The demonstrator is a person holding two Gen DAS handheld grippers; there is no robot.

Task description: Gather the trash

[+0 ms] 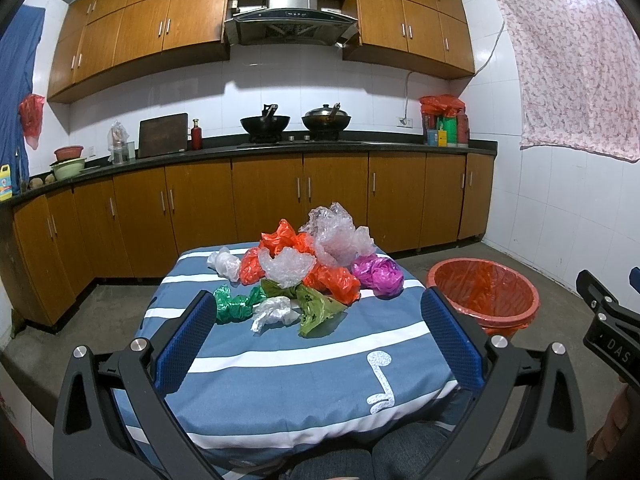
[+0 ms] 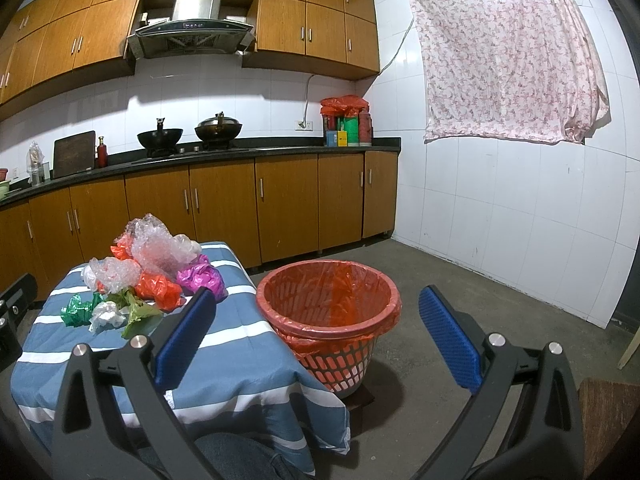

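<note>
A heap of crumpled plastic bags (image 1: 304, 272) lies on a blue-and-white striped tablecloth (image 1: 304, 364): orange, clear bubble wrap, a purple one (image 1: 378, 275), a green one (image 1: 234, 304), a white one (image 1: 274, 312) and an olive one (image 1: 316, 308). The heap also shows in the right wrist view (image 2: 148, 276). A basket lined with an orange bag (image 2: 328, 312) stands on the floor right of the table. My left gripper (image 1: 320, 340) is open and empty, just short of the heap. My right gripper (image 2: 320, 340) is open and empty, held near the basket.
Kitchen cabinets and a dark counter (image 1: 280, 148) with two woks run along the back wall. A floral cloth (image 2: 508, 52) hangs on the white tiled wall at right. Bare concrete floor (image 2: 480, 300) surrounds the basket.
</note>
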